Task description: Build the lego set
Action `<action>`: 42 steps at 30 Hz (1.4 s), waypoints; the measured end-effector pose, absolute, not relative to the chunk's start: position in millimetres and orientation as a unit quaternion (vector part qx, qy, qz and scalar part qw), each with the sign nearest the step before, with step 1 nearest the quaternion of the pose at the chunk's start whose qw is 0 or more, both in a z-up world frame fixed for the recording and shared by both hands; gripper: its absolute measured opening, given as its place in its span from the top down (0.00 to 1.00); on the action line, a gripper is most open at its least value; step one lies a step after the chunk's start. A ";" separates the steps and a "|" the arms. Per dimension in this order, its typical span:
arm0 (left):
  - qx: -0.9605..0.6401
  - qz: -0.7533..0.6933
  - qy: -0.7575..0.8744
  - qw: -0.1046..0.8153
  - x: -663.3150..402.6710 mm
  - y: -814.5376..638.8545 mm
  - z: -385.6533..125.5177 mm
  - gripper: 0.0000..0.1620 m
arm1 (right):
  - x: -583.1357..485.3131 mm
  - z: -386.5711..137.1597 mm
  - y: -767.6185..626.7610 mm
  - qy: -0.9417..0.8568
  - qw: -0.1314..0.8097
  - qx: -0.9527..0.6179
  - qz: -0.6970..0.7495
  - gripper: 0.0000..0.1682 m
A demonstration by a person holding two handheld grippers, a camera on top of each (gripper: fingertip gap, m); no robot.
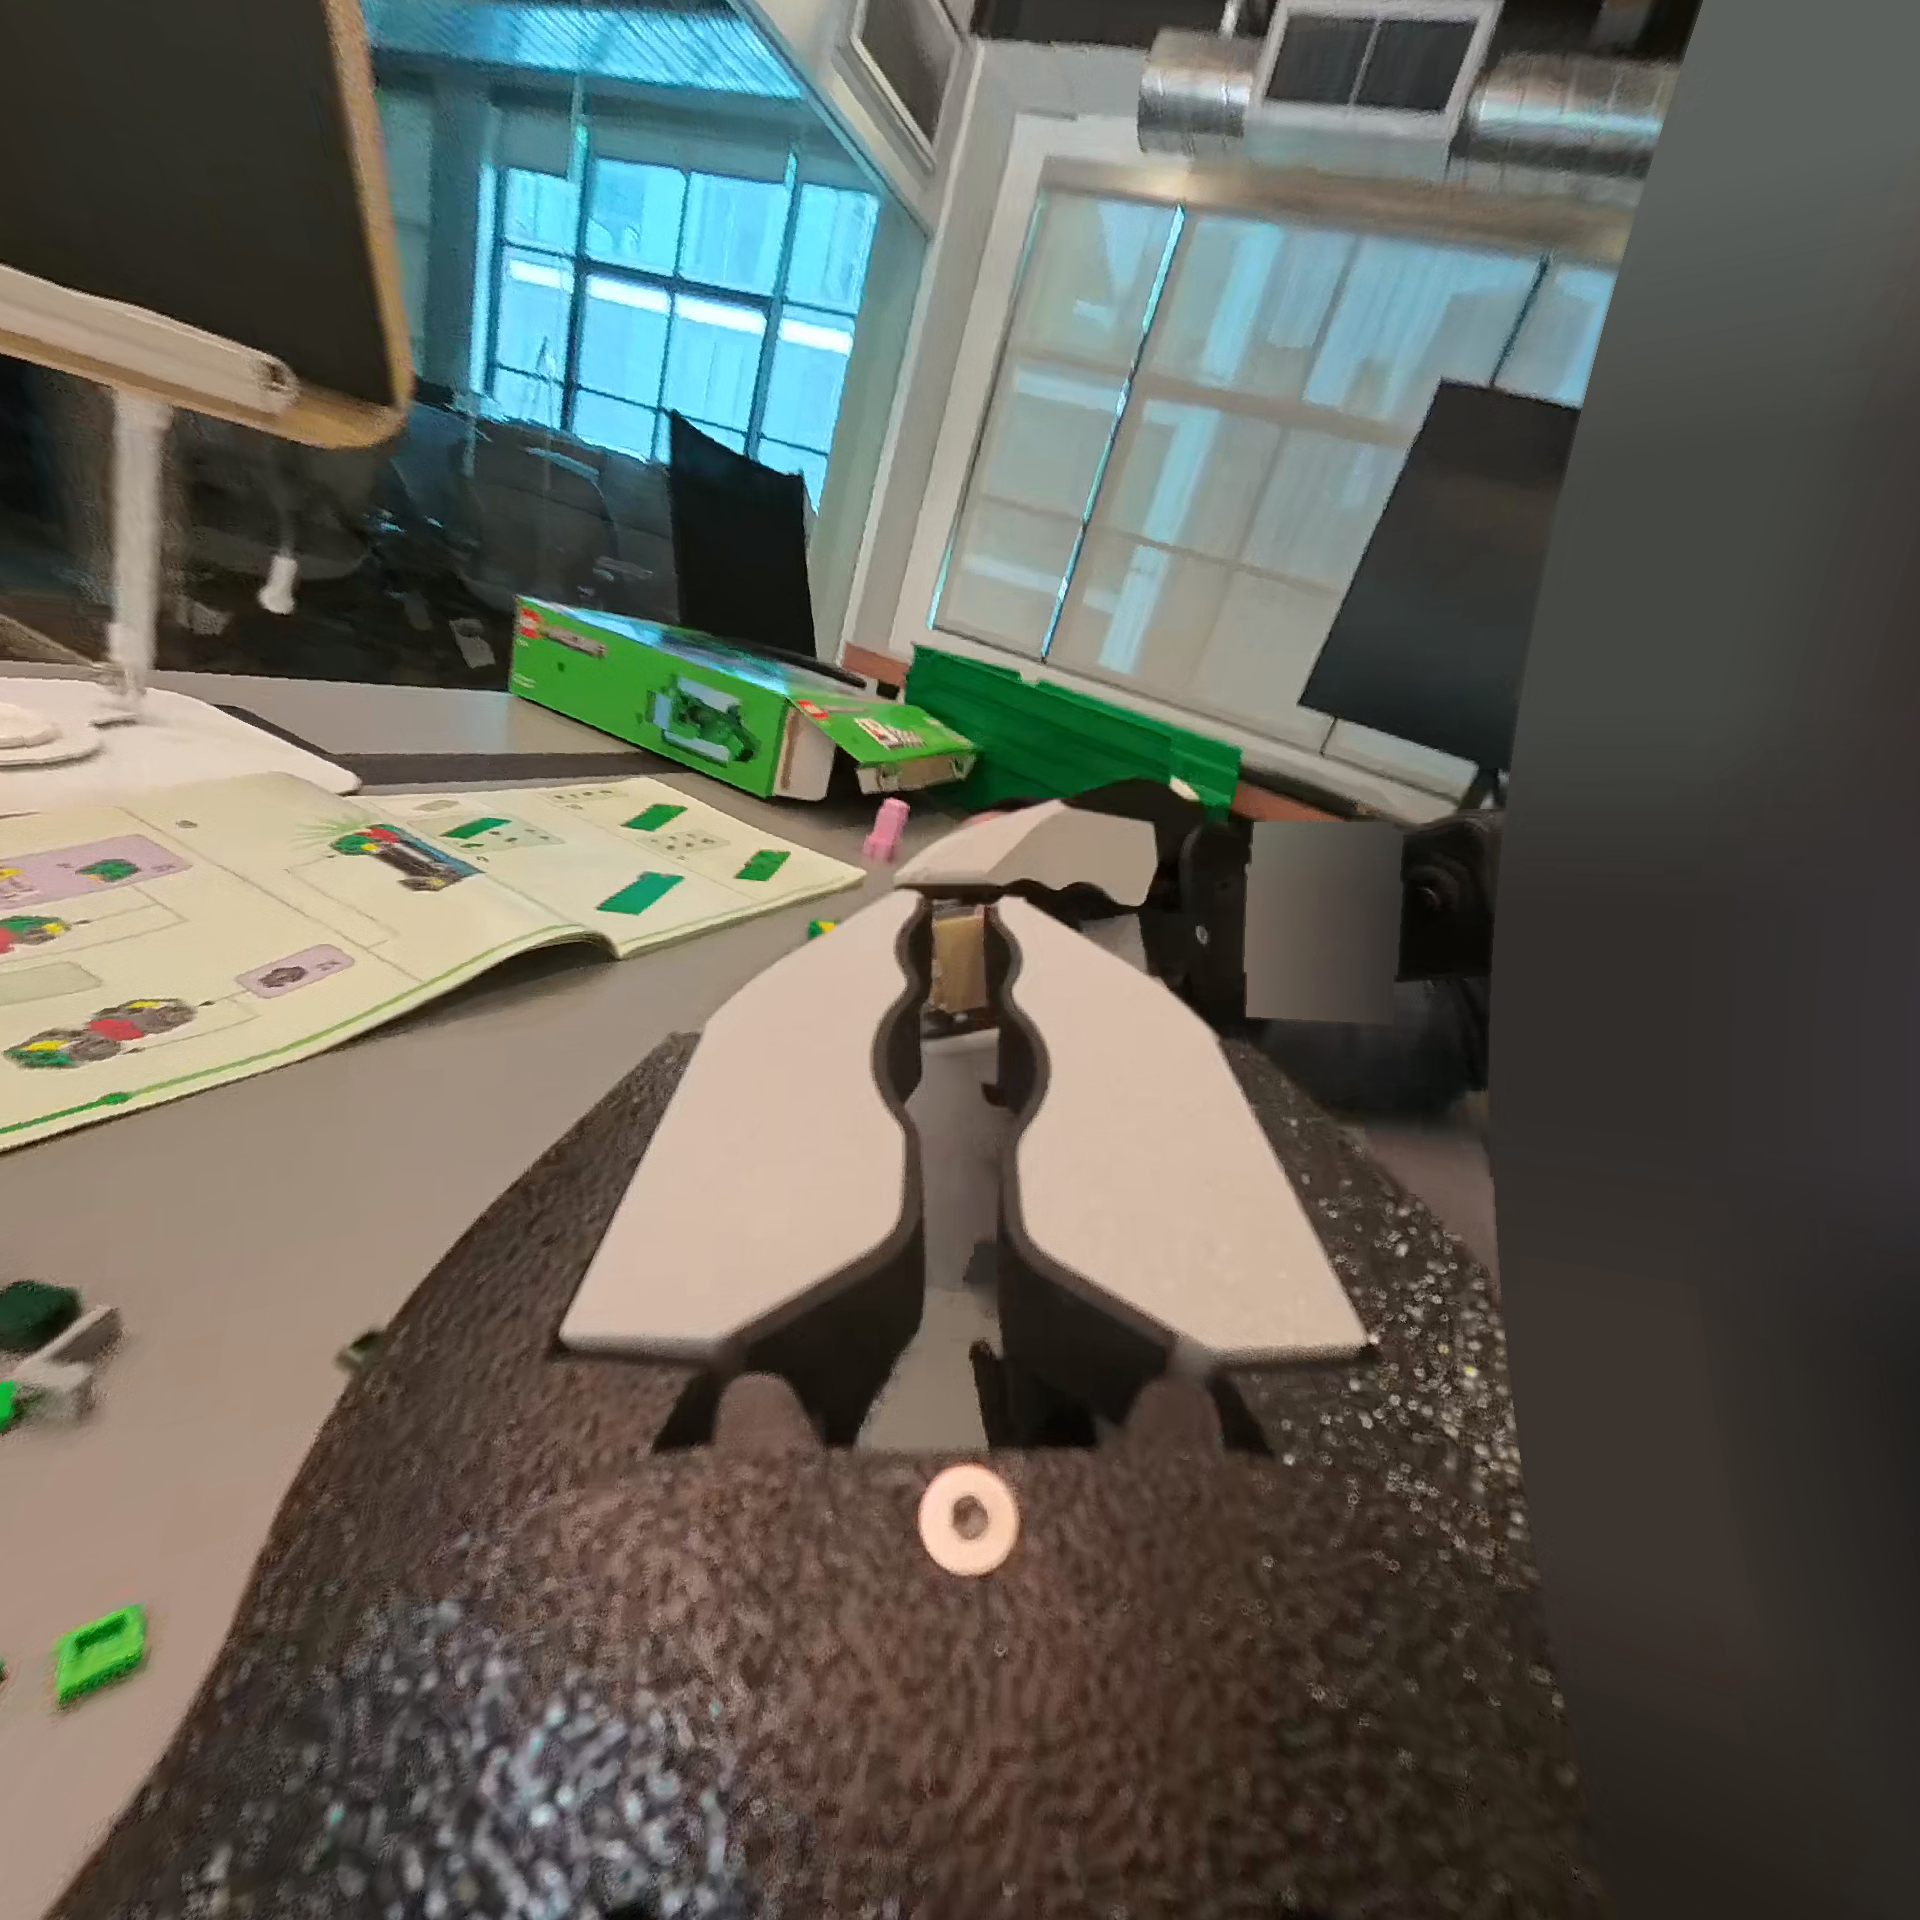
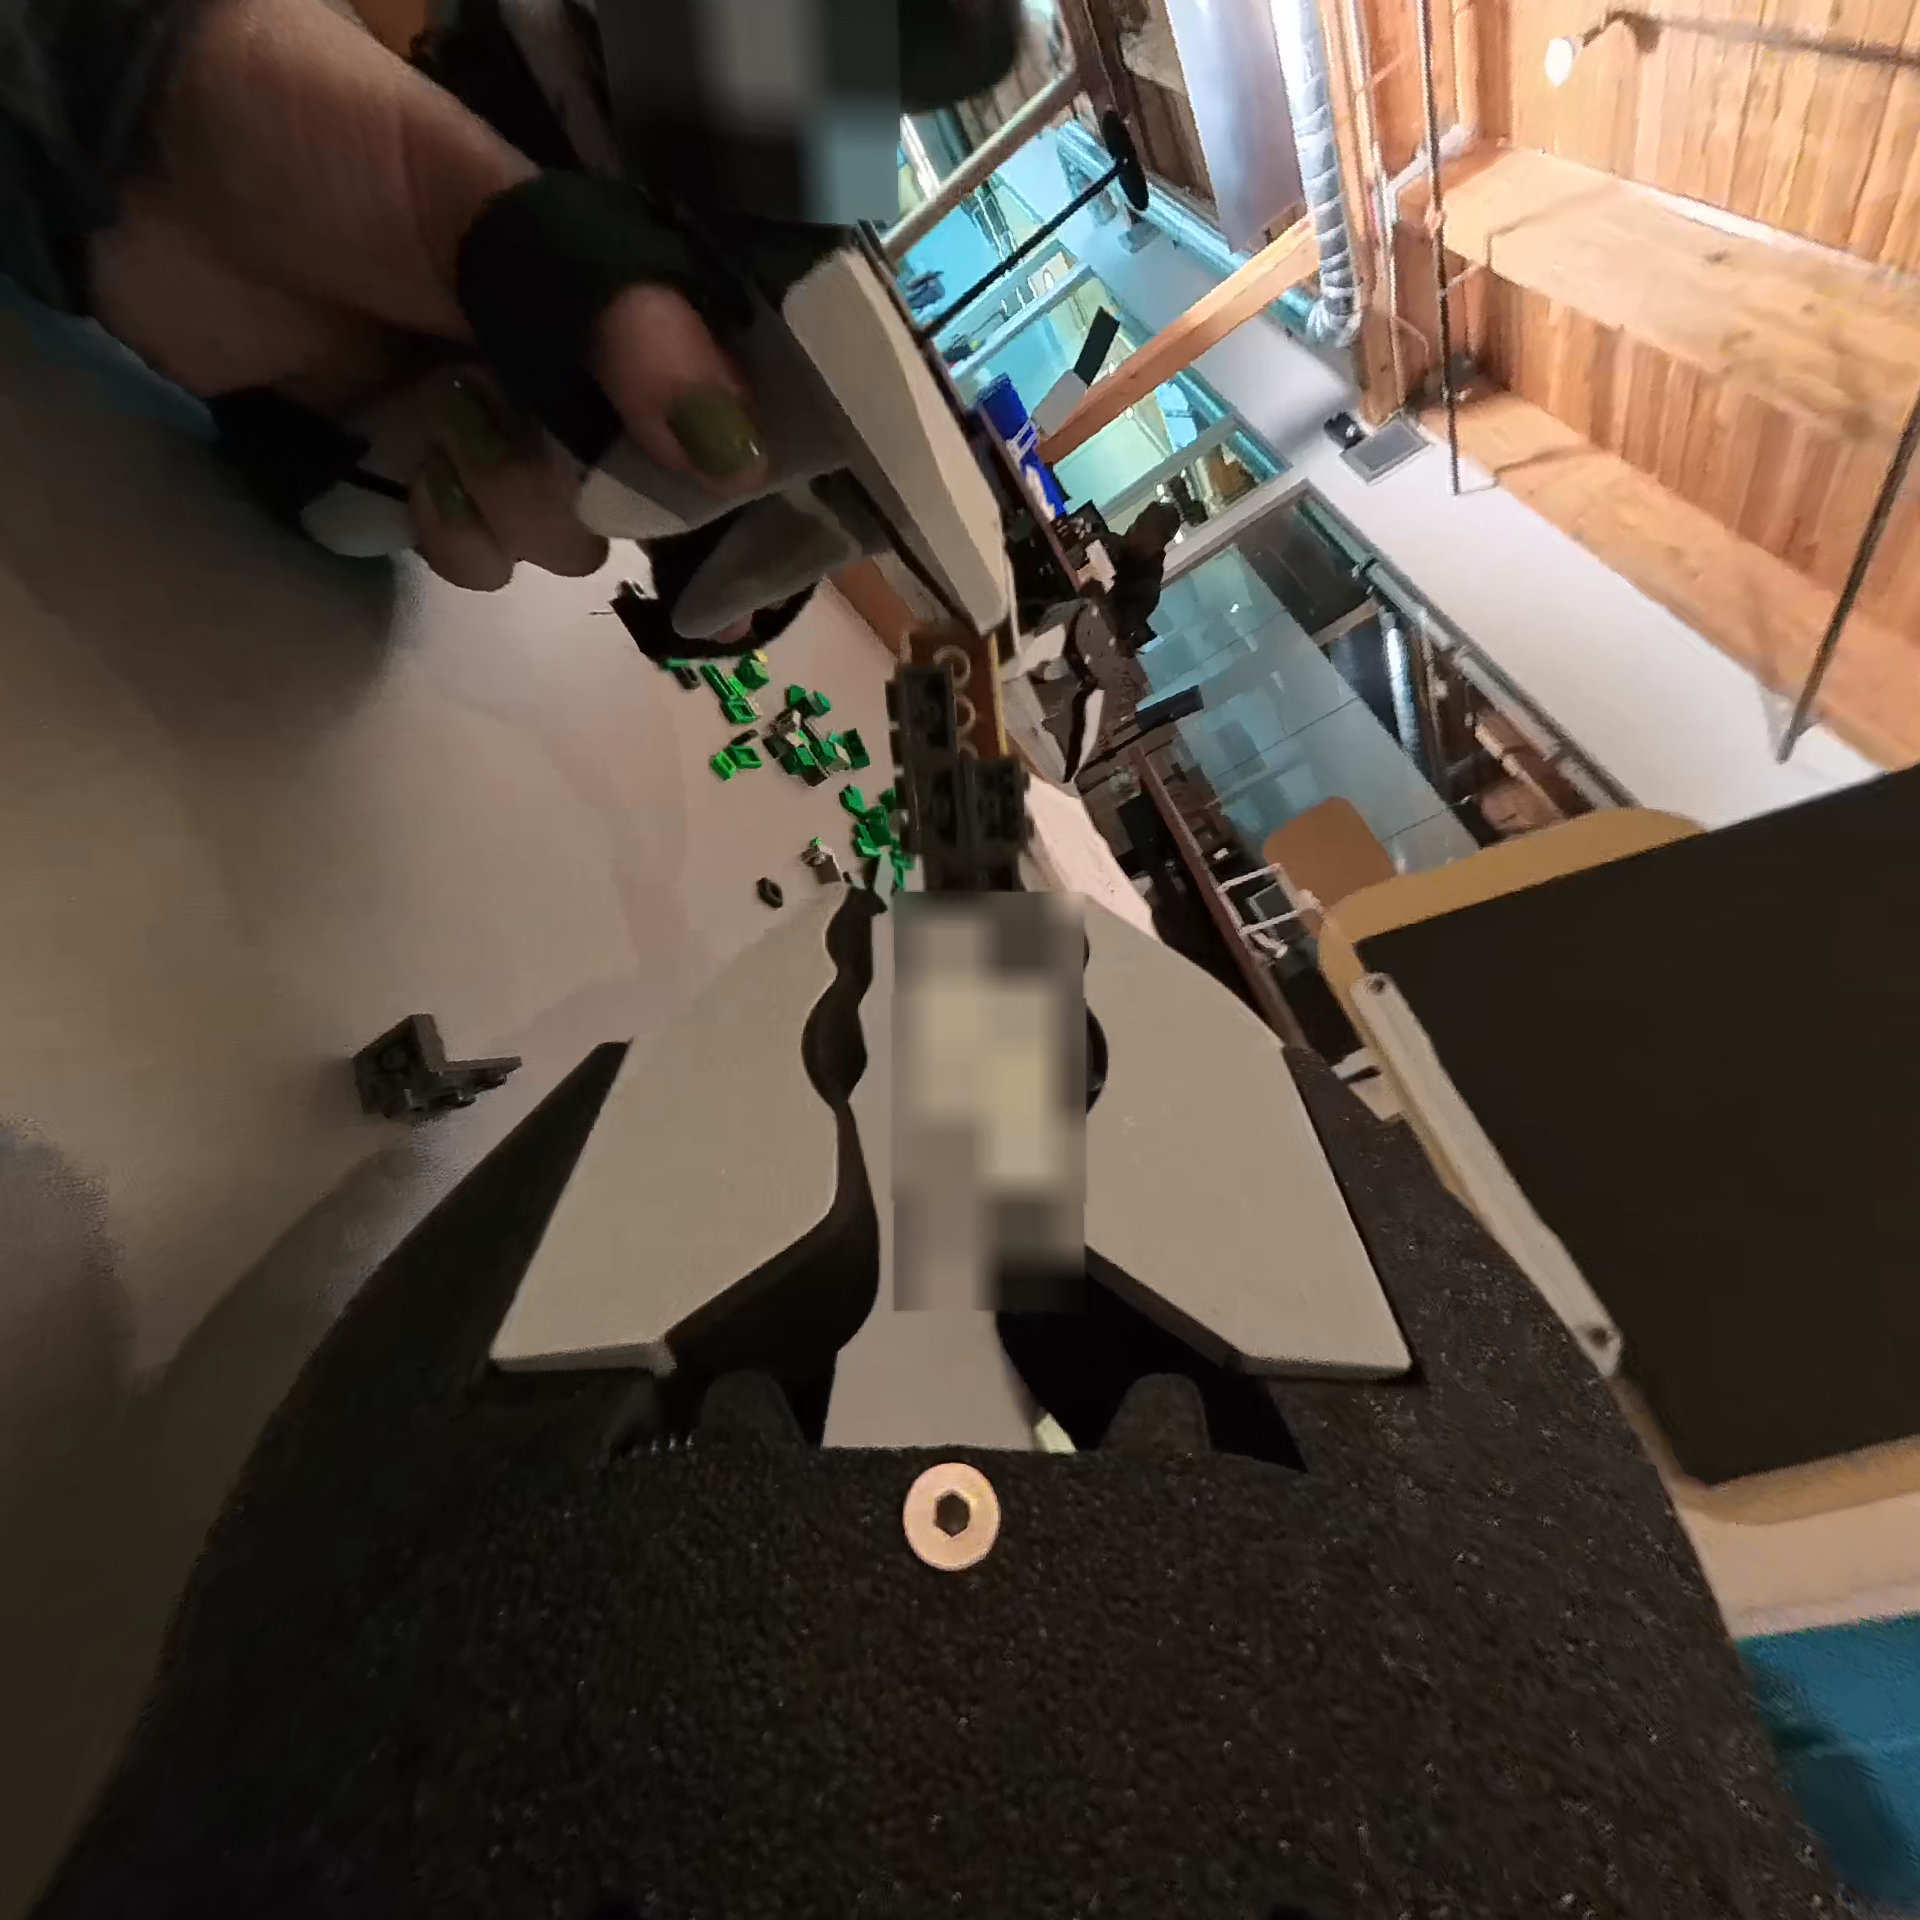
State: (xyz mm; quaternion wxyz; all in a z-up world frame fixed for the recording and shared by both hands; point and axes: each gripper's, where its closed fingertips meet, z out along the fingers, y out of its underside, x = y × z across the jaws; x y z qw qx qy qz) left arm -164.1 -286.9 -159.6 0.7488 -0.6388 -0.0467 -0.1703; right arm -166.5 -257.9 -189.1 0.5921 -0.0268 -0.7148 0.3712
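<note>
My left gripper (image 1: 961, 914) is shut on a small tan brick (image 1: 956, 961), held above the table. In the right wrist view the left gripper (image 2: 987, 623), held by a gloved hand, has the tan brick (image 2: 971, 675) against the far end of a dark grey brick assembly (image 2: 940, 758). My right gripper (image 2: 977, 914) is shut on the near end of that assembly and holds it in the air. The right gripper (image 1: 1023, 862) shows just beyond the left fingertips. A mosaic patch hides the gap between the right fingers.
An open instruction booklet (image 1: 312, 914) lies at the left, a green set box (image 1: 707, 707) and green plates (image 1: 1070, 727) behind. A pink piece (image 1: 885, 829) stands near the box. Loose green pieces (image 2: 810, 738) and a dark grey bracket (image 2: 426, 1070) lie on the table (image 2: 312, 831). The left gripper's tips are roughly 5 cm from the right gripper's. My right tips are roughly 7 cm from the dark grey bracket (image 2: 426, 1070).
</note>
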 end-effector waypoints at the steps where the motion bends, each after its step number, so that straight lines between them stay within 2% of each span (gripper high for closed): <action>1: -0.632 -0.167 -0.058 0.754 -168.6 -289.5 -158.1 0.95 | -168.1 -188.7 -254.6 -0.716 0.583 -0.044 0.380 0.79; 4: -0.622 -0.139 -0.084 0.766 -181.2 -296.9 -156.0 0.95 | -167.8 -190.6 -248.7 -0.726 0.537 -0.081 0.423 0.77; 9: -0.618 -0.080 -0.117 0.773 -199.7 -307.4 -155.8 0.95 | -149.1 -208.3 -262.1 -0.773 0.363 -0.091 0.513 0.80; 18: -0.640 -0.037 -0.126 0.757 -207.8 -307.0 -161.9 0.95 | -114.9 -242.8 -266.8 -0.860 0.105 -0.091 0.491 0.89; 25: -0.649 -0.033 -0.119 0.751 -206.2 -304.0 -163.8 0.95 | -112.4 -263.1 -268.6 -0.885 0.077 -0.154 0.433 0.90; 27: -0.651 -0.032 -0.117 0.749 -205.6 -303.1 -164.5 0.94 | -115.7 -261.8 -268.4 -0.880 0.093 -0.166 0.434 0.89; 32: -0.669 -0.029 -0.104 0.735 -201.5 -297.6 -168.7 0.94 | -116.4 -270.2 -275.5 -0.893 0.086 -0.169 0.408 0.82; 34: -0.673 -0.028 -0.100 0.732 -200.2 -296.3 -169.7 0.94 | -117.7 -269.6 -277.9 -0.894 0.096 -0.161 0.407 0.90; 39: -0.674 -0.026 -0.096 0.732 -198.9 -295.6 -169.6 0.94 | -118.4 -259.7 -269.2 -0.903 0.093 -0.158 0.388 0.90; 42: -0.681 -0.020 -0.091 0.726 -197.2 -293.5 -171.4 0.95 | -110.2 -254.7 -244.7 -0.936 0.060 -0.151 0.314 0.91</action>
